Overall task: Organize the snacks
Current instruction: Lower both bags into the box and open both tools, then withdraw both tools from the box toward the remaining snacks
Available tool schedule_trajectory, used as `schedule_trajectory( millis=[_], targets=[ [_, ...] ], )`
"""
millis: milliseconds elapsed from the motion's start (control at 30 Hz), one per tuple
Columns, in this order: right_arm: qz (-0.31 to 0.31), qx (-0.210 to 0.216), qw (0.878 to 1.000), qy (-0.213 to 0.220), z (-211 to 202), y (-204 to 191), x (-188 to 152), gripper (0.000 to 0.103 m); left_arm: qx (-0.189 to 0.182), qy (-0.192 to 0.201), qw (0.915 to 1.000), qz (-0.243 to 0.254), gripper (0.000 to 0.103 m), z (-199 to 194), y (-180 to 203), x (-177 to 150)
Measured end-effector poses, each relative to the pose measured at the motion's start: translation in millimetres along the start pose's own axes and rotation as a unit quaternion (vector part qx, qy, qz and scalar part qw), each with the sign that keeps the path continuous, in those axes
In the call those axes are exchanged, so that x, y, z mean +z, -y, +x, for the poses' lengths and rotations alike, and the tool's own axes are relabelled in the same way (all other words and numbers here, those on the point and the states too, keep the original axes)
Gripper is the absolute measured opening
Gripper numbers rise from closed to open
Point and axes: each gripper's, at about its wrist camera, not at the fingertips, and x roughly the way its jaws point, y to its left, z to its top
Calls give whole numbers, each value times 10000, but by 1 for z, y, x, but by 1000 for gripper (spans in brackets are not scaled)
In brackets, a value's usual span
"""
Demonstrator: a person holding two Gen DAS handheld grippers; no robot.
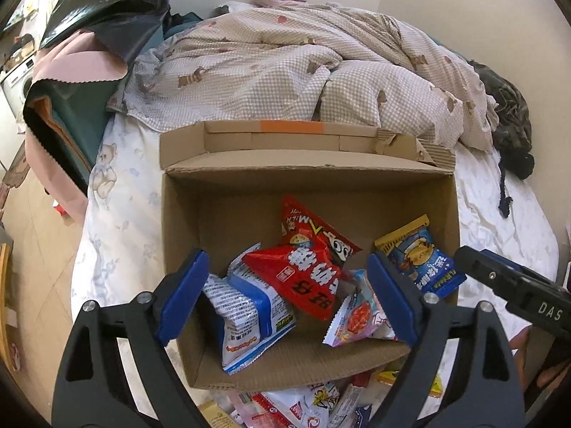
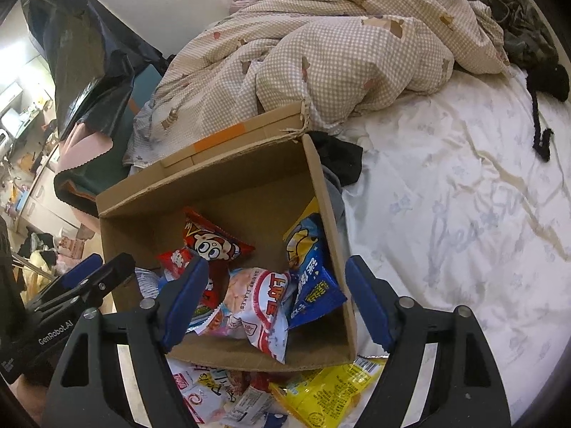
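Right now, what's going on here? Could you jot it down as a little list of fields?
Setting: bed with checked quilt
Container: open cardboard box
Inside box: red snack bag, blue-and-yellow bag, white-and-blue bag, pink-and-white bag
Outside box: loose snacks, including a yellow packet
Left gripper: open, empty
Right gripper: open, empty

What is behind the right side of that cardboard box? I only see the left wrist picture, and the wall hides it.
Observer: A black cloth lies crumpled on the bed, right beside the outside of the cardboard box.
Operator: And the pink-white packet in the box, what is it?
Observer: The right wrist view shows its front: it reads "SHRIMP FLAKES".
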Motion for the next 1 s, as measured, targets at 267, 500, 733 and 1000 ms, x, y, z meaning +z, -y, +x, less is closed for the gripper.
schedule_trajectory(
  millis=[267, 500, 733, 1000],
  targets=[
    [-12, 139, 9999, 37, -23, -4, -14, 81, 126, -48, 9999, 61, 88, -23, -2, -21],
    [-328, 60, 9994, 8, -49, -15, -46, 81, 228, -27, 9996, 136, 88, -49, -8, -52],
    [-190, 89, 9997, -129, -61, -5, -74, 81, 162, -132, 9996, 198, 88, -69, -11, -82],
    [32, -73, 9997, -246, -65, 16, -89, 81, 130, -134, 9995, 262, 88, -82, -9, -100]
  ],
)
